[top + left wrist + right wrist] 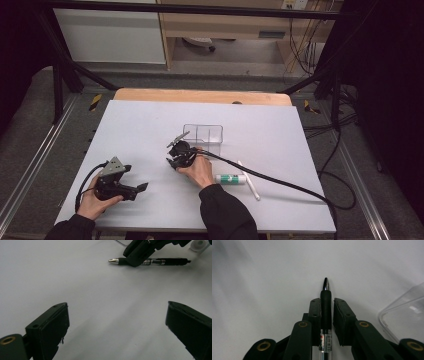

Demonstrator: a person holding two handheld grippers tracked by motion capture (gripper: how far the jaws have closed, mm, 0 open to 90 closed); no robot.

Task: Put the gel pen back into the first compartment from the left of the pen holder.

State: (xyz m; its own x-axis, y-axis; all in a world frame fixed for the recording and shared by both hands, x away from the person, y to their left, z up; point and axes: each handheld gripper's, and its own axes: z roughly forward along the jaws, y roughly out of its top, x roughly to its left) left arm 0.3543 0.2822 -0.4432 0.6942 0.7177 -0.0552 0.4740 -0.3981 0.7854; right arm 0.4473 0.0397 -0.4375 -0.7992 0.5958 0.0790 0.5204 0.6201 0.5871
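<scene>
The white worktop [150, 130] is carrying everything low and flat, which is why the work is happening right at its surface. Near its middle a clear plastic box [202, 135] with 2 compartments is standing open-topped, apparently waiting as a place to drop things in. The right tongs [176, 161] are lying just in front of that box, tilted down to the worktop, because the black pen [326, 307] is lying flat there and has to be taken from the sides. In the right gripper view the 2 jaws are standing narrow along the pen's rubber grip, one on each side, with a sliver of gap showing at the right pad, so I judge the pinch as closing but not yet firm; the silver tip is pointing out beyond the jaws. The left tongs [131, 190] are resting wide and holding nothing near the worktop's front left, well apart from the pen. A white tube [229, 178] and a thin white stick [248, 180] are lying to the right.
</scene>
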